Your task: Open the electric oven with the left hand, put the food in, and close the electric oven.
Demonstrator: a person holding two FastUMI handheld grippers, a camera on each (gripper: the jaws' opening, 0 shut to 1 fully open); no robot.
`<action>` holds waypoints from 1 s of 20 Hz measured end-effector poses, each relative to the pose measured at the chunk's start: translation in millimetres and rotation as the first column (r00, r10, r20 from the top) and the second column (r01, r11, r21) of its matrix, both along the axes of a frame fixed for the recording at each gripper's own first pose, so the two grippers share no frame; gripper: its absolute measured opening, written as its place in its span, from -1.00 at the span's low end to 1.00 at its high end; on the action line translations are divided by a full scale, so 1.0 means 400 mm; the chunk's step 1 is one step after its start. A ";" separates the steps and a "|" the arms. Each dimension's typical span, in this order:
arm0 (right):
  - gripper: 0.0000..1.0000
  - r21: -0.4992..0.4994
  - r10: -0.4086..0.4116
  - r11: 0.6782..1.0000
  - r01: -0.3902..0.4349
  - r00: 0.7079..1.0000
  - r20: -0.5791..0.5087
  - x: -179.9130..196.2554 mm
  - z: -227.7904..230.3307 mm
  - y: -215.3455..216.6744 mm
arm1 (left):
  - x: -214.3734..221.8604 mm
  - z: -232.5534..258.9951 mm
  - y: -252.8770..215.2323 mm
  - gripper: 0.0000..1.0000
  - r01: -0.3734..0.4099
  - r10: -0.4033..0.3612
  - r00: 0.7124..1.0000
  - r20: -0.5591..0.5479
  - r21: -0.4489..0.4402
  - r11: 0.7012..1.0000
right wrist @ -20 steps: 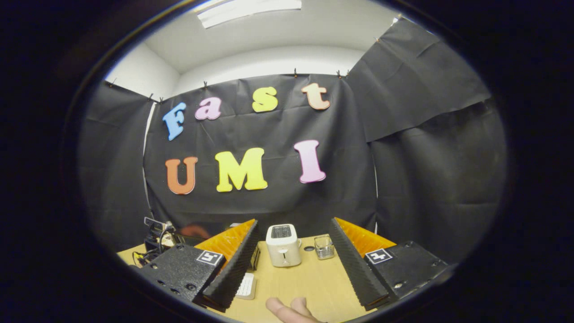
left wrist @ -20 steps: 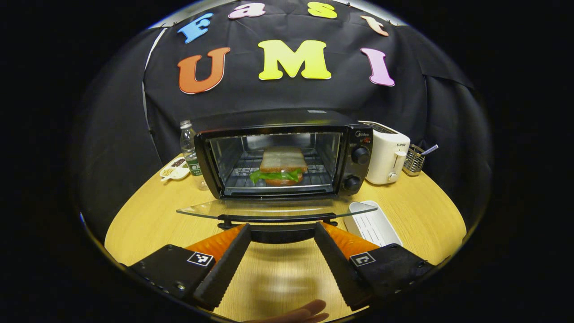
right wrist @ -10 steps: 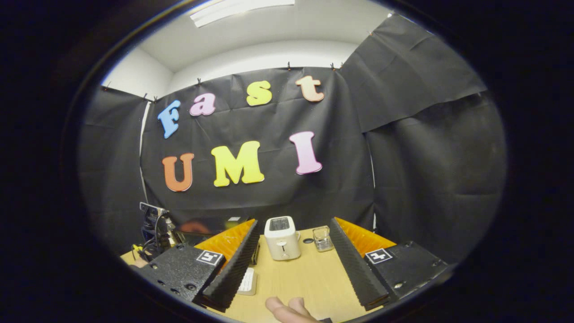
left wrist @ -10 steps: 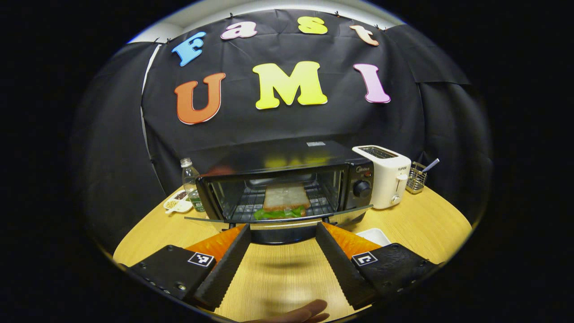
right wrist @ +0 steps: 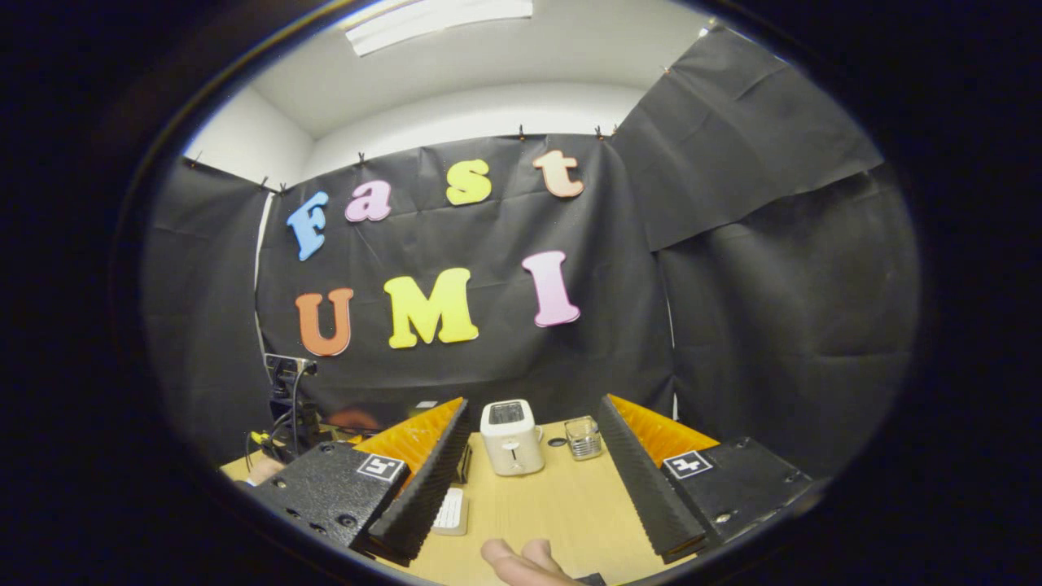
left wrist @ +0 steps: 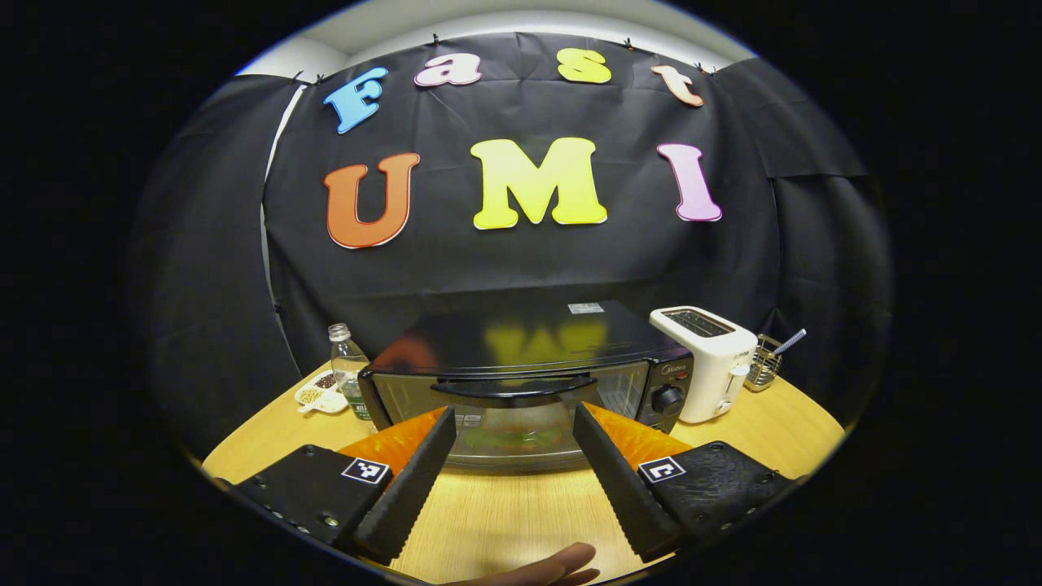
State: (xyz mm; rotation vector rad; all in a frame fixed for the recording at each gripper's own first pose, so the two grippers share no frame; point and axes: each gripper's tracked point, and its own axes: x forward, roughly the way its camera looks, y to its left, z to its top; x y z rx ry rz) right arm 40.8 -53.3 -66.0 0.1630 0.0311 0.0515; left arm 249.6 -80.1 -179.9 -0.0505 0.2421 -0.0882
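In the left gripper view, the black electric oven with a glass door point(left wrist: 521, 391) sits on the round wooden table point(left wrist: 765, 423). Its door is up and shut. The green and brown food point(left wrist: 513, 437) shows dimly behind the glass. The left gripper point(left wrist: 506, 456) has its fingers wide apart, holding nothing, right in front of the door. A white toaster point(left wrist: 707, 358) stands just beside the oven.

In the right gripper view, the right gripper point(right wrist: 533, 476) has its fingers wide apart too, over the table, holding nothing. The toaster stands farther back.

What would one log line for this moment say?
oven: door up, looks shut | sandwich: inside | left tool: open, before door | right tool: open, empty
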 end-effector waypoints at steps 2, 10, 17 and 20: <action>1.00 -0.003 -0.002 1.000 0.002 1.000 0.001 -0.015 0.006 -0.001 | -0.037 0.037 0.003 0.91 0.001 -0.001 1.000 0.024 0.002 1.000; 0.79 0.006 -0.021 1.000 0.021 0.999 0.027 -0.058 0.033 -0.020 | -0.243 0.170 0.050 0.91 -0.042 0.041 0.996 0.079 0.006 0.999; 0.79 -0.001 -0.003 1.000 0.003 1.000 0.014 -0.054 0.008 0.009 | -0.440 0.262 0.053 0.92 -0.032 0.042 0.989 0.140 -0.070 0.997; 0.79 -0.045 0.003 0.999 -0.003 1.000 -0.006 -0.040 -0.013 0.027 | -0.504 0.293 0.060 0.92 -0.027 0.035 0.983 0.180 -0.043 0.999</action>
